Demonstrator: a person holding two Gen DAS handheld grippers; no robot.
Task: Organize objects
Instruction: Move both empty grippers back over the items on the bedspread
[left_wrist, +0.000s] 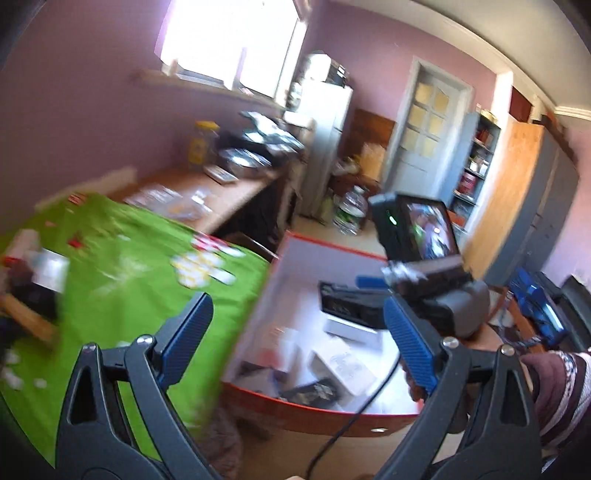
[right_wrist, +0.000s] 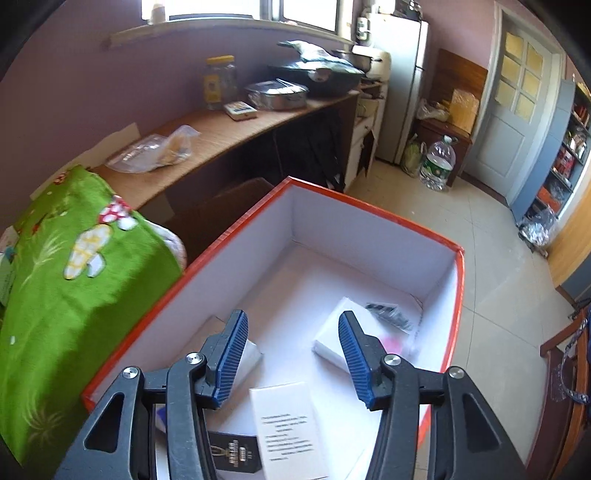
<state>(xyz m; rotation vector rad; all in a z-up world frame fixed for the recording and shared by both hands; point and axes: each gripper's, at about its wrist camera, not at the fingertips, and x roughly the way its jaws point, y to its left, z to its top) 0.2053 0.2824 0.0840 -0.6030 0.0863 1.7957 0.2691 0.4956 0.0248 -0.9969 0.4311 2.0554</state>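
A big box with red outside and white inside stands beside a table under a green cloth. Inside it lie white boxes, a white printed card, a black card and a small black part. My right gripper is open and empty, hovering over the box's near end. My left gripper is open and empty, above the gap between the green cloth and the box. The right gripper's body with its screen shows in the left wrist view.
A long wooden counter runs along the purple wall with a jar, metal pans and plastic bags. A fridge, water bottle and door stand beyond. Small items lie on the green cloth at left.
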